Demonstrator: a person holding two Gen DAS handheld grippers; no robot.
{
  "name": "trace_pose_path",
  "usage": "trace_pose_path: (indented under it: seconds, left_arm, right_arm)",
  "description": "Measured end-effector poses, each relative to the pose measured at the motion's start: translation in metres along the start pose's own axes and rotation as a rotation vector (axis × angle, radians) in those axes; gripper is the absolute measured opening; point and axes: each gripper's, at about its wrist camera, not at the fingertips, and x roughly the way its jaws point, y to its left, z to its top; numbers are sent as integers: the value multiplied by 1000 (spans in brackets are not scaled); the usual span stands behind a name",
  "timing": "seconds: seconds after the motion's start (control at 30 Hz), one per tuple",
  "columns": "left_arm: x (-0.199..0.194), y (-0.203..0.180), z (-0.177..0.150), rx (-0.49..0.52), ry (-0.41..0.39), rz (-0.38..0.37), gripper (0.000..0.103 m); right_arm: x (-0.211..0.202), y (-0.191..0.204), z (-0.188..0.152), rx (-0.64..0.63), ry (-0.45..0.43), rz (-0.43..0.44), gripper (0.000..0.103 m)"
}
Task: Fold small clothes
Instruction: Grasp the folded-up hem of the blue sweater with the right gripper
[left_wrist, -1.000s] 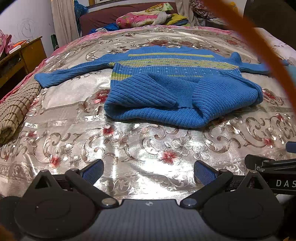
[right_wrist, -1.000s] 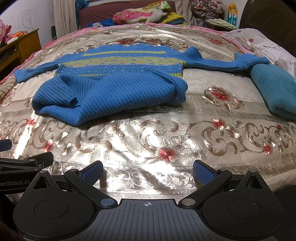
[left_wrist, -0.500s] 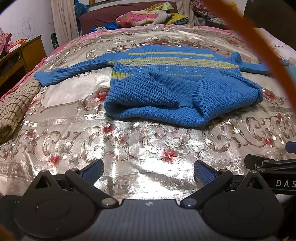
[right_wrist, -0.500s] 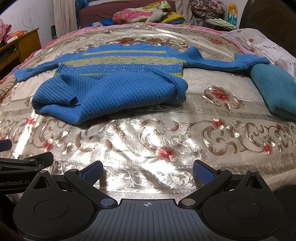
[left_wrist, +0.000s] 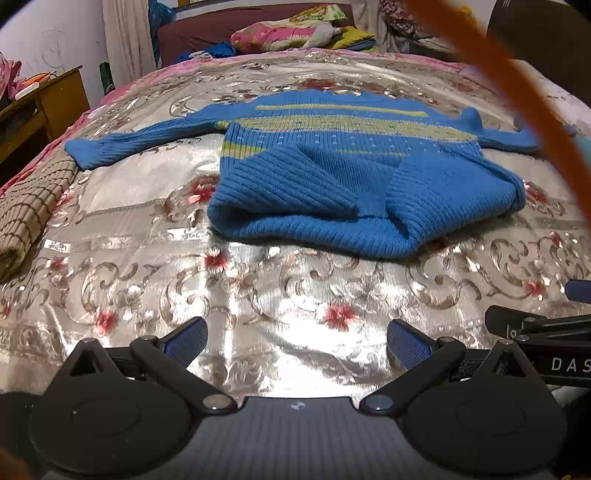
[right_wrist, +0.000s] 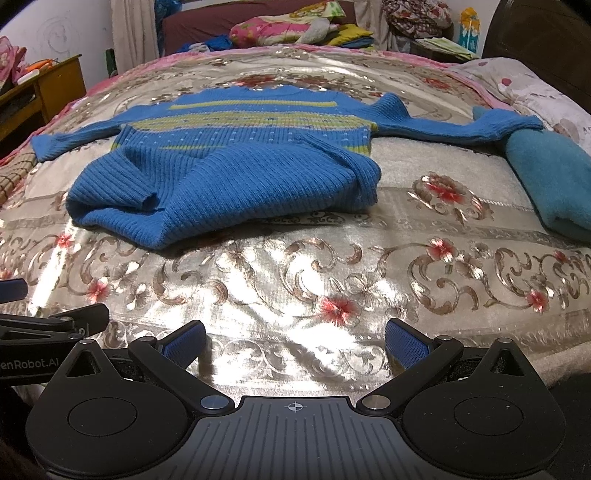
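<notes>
White lettering reading "DAS" shows on a black bar at the right edge of the left wrist view, and "enRobot.AI" on a black bar at the left edge of the right wrist view; both words are cut off by the frame.

The left hand-held gripper is spread wide, its blue-padded fingers well apart with nothing between them, held over the near edge of the bed. The right hand-held gripper is likewise released and empty, over the same near edge just beside the left one.

The blue sweater lies in the middle of the bed, well apart from both grippers. Its hem is folded up over the body, with yellow-green stripes showing across the chest, and both sleeves stretch out flat toward the left and right edges of the bed.

The bed carries a shiny silver cover with scrollwork and red flowers. A checked brown cloth lies at the left edge, and a folded teal cloth at the right edge, touching the sweater's right cuff. A wooden desk stands by the left wall, and pillows and heaped clothes sit beyond the far edge.
</notes>
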Motion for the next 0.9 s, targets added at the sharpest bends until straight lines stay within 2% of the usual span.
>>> trace_pose_path:
  seconds: [0.33, 0.47, 0.63, 0.83, 0.9]
  left_arm:
    - [2, 19, 23, 37, -71, 28, 103]
    - [10, 29, 38, 48, -86, 20, 103]
    - [19, 29, 53, 134, -117, 39, 103]
    - [30, 21, 62, 231, -129, -22, 103]
    - [33, 18, 62, 263, -128, -37, 103]
  right_arm:
    - [2, -2, 36, -26, -88, 35, 102]
    - [11, -10, 61, -17, -113, 57, 97]
    - [29, -24, 91, 9, -120, 78, 90]
    - [54, -28, 110, -40, -98, 120, 83]
    - [61, -29, 113, -46, -72, 142, 76]
